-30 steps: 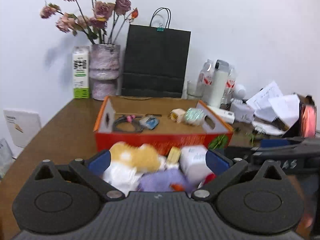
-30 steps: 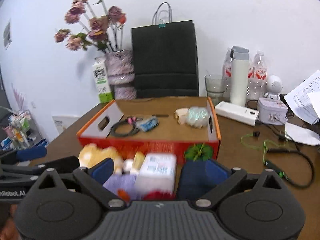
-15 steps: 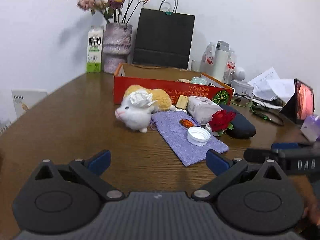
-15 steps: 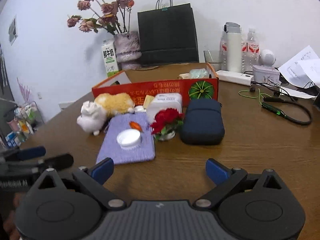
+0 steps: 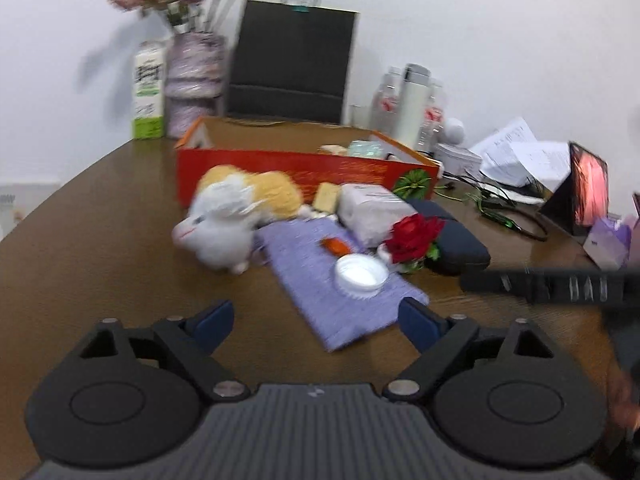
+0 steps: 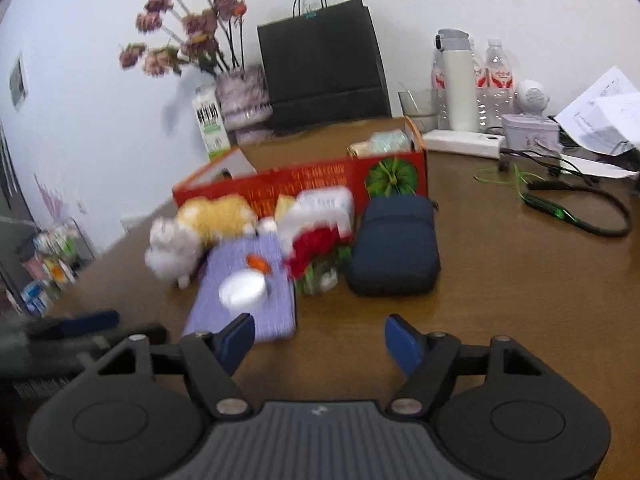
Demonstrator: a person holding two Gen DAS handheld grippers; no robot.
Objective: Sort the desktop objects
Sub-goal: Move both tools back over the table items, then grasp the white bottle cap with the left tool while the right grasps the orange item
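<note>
A pile lies in front of the orange cardboard box (image 5: pixel 304 168) (image 6: pixel 320 184): a white plush rabbit (image 5: pixel 218 232) (image 6: pixel 172 250), a yellow plush (image 5: pixel 272 194), a purple cloth (image 5: pixel 340 288) (image 6: pixel 248 292) with a white lid (image 5: pixel 361 272) (image 6: pixel 243 290) on it, a red rose (image 5: pixel 414 234) (image 6: pixel 316 248), a white packet (image 5: pixel 372 210) and a dark blue pouch (image 6: pixel 394 244) (image 5: pixel 456 240). My left gripper (image 5: pixel 314 318) hovers before the cloth, jaws closing, nothing between them. My right gripper (image 6: pixel 320 334) hangs near the cloth's corner, jaws closing on nothing.
A black paper bag (image 6: pixel 324 64), a vase of dried flowers (image 5: pixel 194 84) and a milk carton (image 5: pixel 149 92) stand at the back. Bottles, a white flask (image 6: pixel 456 80), papers, cables (image 6: pixel 576 212) and a phone on a stand (image 5: pixel 588 196) crowd the right side.
Both cameras pulled back and down from above the box, then closed in on the pile. Both pairs of jaws have narrowed. The pile itself has not moved.
</note>
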